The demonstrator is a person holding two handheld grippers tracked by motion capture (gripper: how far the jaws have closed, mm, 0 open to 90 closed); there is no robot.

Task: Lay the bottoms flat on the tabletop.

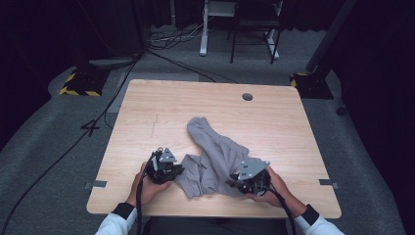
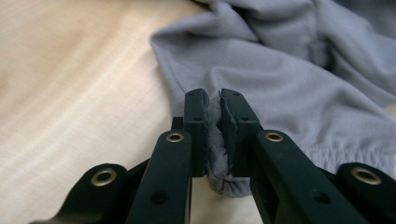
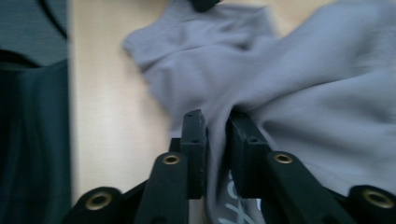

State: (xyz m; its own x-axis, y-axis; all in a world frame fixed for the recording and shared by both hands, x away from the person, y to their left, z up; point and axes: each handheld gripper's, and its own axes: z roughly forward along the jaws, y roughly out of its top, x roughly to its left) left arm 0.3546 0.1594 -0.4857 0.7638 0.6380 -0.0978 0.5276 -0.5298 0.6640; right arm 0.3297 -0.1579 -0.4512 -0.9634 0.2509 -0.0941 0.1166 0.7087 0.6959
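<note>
Near the desk (image 1: 147,103)'s front edge, both hands are lying low: left tool (image 2: 213,100) and right tool (image 3: 215,119) are each pinching grey shorts (image 1: 215,156).

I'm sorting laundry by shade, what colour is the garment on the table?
The garment is plain light grey with a bluish tint, clearest in the left gripper view.

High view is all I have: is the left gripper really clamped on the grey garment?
Observer: Yes. In the left gripper view the left gripper pinches a bunched fold of the grey garment between its pads.
Operator: And the right gripper?
Observer: In the right gripper view the right gripper has cloth running between its jaws.
Operator: Any markings on the cloth?
Observer: White print shows low between the right jaws, too cut off to read.
</note>
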